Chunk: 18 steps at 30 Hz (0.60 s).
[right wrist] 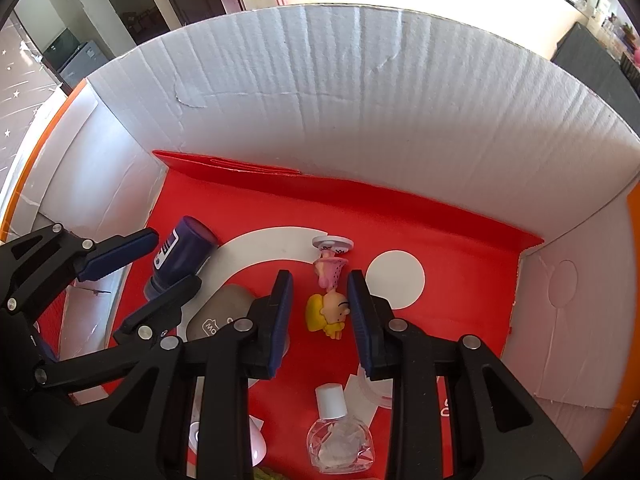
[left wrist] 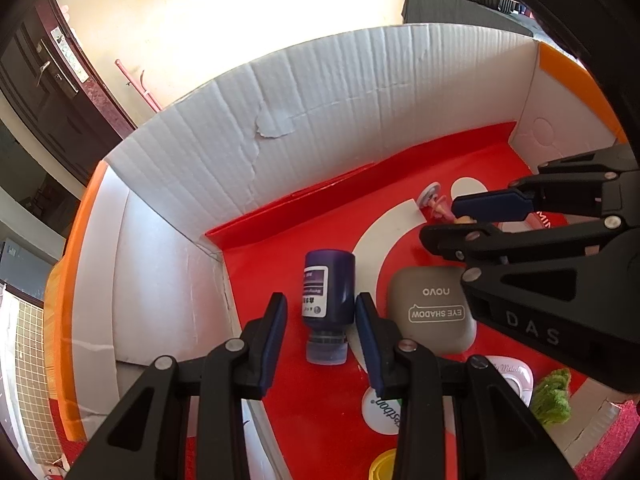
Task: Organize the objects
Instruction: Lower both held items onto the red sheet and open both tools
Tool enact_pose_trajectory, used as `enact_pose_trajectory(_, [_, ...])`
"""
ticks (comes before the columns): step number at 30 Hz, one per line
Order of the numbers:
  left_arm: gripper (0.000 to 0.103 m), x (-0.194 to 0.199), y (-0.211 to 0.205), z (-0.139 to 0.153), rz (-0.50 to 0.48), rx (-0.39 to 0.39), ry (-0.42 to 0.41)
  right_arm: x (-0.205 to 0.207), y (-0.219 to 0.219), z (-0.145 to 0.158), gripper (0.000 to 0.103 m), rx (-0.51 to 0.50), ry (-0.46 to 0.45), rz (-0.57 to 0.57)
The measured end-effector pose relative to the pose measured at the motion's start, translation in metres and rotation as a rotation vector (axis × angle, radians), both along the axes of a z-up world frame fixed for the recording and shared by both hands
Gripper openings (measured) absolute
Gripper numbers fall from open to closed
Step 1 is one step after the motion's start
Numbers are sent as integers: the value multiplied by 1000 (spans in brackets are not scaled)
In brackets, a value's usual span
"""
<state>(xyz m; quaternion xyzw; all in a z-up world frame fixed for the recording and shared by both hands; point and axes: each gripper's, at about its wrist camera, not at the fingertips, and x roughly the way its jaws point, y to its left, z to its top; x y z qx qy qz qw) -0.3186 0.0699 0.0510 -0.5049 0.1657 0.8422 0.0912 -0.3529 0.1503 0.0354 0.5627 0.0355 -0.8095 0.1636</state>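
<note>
Both grippers hang inside a white cardboard box with a red floor. My left gripper is open, its fingers on either side of a dark purple bottle that lies on the floor; the bottle also shows in the right wrist view. My right gripper is open around a small doll figure with yellow hair and a pink dress, lying on the floor. In the left wrist view the right gripper reaches in from the right above the doll.
A grey eye shadow case lies right of the bottle. A small clear bottle with a white cap, a white-pink case, a green fuzzy item and a yellow lid lie near the box's front. Box walls enclose all sides.
</note>
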Motion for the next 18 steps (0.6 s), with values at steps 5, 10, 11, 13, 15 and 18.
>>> enact_pose_trajectory(5, [38,-1,2,1,1,3,1,-1,2,1,27,3,5,-5])
enact_pose_trajectory(10, [38,-3,6,3,1,7,3,0,5,5,27,7,12,-4])
enact_pose_trajectory(11, [38,-4,7,3,1,8,3,0,5,5,27,6,13,-5])
enact_pose_trajectory(13, [38,-5,9,5,3,11,4,1,6,7,27,3,14,-4])
enact_pose_trajectory(15, [38,-7,11,7,4,13,6,1,7,8,27,1,17,-5])
enact_pose_trajectory(18, [38,-9,15,9,4,16,10,-3,10,13,27,-2,22,-6])
